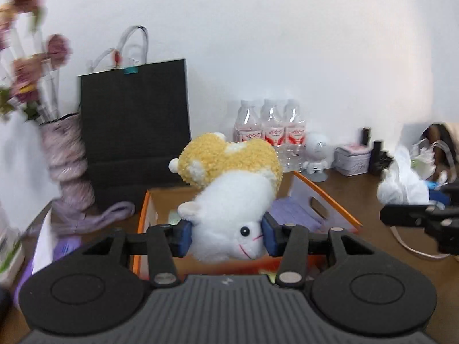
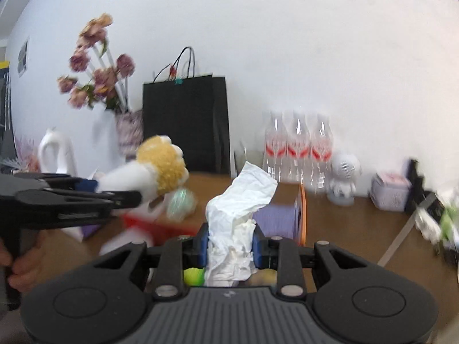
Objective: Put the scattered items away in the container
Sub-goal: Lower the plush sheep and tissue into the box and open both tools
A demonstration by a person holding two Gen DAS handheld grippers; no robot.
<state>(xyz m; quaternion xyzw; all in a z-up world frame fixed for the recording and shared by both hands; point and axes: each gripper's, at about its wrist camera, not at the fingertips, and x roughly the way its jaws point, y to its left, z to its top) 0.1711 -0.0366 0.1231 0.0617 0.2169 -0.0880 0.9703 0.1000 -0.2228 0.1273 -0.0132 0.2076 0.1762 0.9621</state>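
Gripping a plush hamster (image 1: 229, 200) in the left claw (image 1: 226, 236) above the orange box (image 1: 330, 200), pinching crumpled tissue (image 2: 238, 223) in the right claw (image 2: 229, 248).

Setting read as a lived-in home room, not a lab. A brown wooden tabletop (image 1: 358, 197) is set against a plain white wall (image 1: 287, 43). At upper left, dried pink flowers (image 2: 94, 66) are seen in a wrapped vase. A black paper gift bag (image 1: 134, 120), 3 water bottles (image 1: 269, 132), a small white figurine (image 1: 315, 152) and a tin (image 1: 352, 157) are lined along the wall.
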